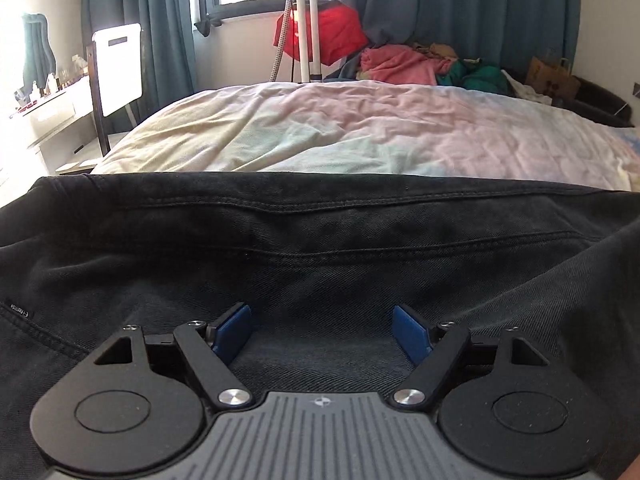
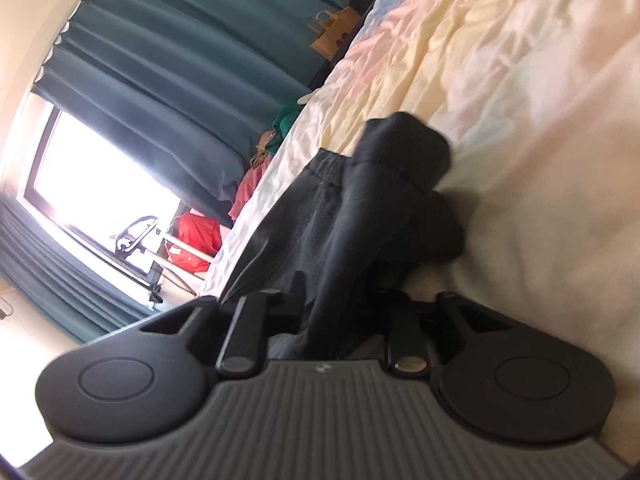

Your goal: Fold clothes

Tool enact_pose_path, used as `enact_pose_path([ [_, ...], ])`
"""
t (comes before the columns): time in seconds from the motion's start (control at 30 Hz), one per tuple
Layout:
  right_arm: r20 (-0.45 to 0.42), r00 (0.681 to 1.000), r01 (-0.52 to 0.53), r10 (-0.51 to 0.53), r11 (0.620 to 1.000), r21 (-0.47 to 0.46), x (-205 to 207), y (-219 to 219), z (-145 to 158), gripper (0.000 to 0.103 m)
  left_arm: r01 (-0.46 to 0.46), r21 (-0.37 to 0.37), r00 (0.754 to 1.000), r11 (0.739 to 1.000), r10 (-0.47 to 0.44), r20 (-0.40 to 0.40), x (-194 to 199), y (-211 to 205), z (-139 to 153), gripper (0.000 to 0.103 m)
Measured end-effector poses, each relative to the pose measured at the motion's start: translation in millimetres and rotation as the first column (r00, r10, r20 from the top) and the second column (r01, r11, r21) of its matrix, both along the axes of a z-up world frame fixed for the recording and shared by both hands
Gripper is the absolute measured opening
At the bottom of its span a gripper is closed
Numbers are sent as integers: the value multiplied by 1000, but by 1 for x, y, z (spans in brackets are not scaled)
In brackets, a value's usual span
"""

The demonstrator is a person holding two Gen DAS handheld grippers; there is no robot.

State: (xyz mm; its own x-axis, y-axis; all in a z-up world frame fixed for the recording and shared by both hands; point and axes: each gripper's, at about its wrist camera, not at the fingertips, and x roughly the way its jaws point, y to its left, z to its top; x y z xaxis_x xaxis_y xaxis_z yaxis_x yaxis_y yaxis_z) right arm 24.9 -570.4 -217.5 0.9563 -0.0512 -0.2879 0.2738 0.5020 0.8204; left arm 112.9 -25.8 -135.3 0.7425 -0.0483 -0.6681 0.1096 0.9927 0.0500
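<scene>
Bed [image 1: 360, 128]: pastel sheet, black jeans [image 1: 320, 240] near edge
Left gripper [image 1: 322, 332]: fingers apart over jeans
Right gripper [image 2: 334, 312]: clamped on jeans

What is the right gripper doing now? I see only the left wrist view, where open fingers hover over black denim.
Observer: The right gripper is shut on a strip of dark garment that runs forward out of it.
Operator: Where does the far end of that cloth go?
Observer: It lies bunched on the pastel bedspread, with one rolled end on top.
Operator: Is that gripper held level, like the left one?
Observer: No. It is rolled far to one side: in its view the bed runs up diagonally and the window stands tilted at the left.
</scene>
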Motion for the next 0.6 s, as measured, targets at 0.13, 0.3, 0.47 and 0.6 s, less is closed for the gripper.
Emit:
enact_pose_path([
  [0.13,-5,1000,-10,10,1000,-7,8,3,8,74,-10,6,1000,1000,10,7,1,-2,0,85],
  [0.3,-42,998,56,-56,998,-10,38,5,17,83,-5,2,1000,1000,5,-13,5,-2,2,87],
  [0.47,-87,992,84,-92,992,-95,57,5,18,71,3,4,1000,1000,-3,-23,7,-3,3,88],
  [0.6,-130,983,105,-128,980,-170,58,11,36,13,3,4,1000,1000,-2,-27,8,-4,4,88],
])
